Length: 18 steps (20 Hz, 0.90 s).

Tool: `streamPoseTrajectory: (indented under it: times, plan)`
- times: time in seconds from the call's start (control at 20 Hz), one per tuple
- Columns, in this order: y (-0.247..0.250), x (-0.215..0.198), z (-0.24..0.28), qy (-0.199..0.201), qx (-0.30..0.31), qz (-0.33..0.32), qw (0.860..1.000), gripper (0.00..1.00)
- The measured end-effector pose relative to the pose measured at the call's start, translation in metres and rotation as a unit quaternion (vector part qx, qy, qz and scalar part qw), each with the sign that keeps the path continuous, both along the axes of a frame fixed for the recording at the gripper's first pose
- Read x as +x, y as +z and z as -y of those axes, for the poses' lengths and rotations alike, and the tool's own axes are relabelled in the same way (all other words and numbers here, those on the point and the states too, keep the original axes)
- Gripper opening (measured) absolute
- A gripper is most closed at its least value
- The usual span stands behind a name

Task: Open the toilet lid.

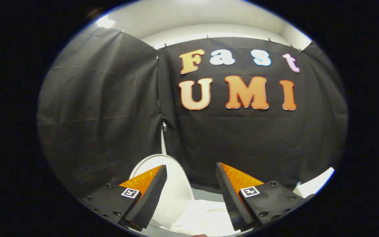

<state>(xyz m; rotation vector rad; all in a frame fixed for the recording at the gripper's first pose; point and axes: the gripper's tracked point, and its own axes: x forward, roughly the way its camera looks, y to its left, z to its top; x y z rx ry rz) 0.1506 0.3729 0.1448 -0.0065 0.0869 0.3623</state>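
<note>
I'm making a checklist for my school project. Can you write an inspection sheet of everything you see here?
Surface: bright white area below the gripper, too washed out to identify.
Job's things: rounded white plastic toilet lid, standing raised beyond the fingers, against the cloth.
Clutter: nothing seen.
Gripper: gripper open, fingers wide apart, holding nothing.
Cables: thin white line rising behind the lid; cannot tell whether it is a cable.
Surroundings: black cloth wall, white ceiling above.

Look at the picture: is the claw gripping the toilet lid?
No: the claw is open, its fingers apart with the raised toilet lid beyond them.
</note>
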Motion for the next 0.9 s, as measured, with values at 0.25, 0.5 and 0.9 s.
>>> streamPoseTrajectory:
  times: [0.25, 0.5, 0.9]
  plan:
    - [0.007, -0.024, 0.112, -0.035, -0.027, 0.031, 0.999, 0.96]
    - [-0.012, -0.048, 0.208, -0.068, -0.025, 0.025, 0.997, 0.96]
    - [-0.068, -0.09, 0.318, -0.14, -0.028, 0.022, 0.989, 0.96]
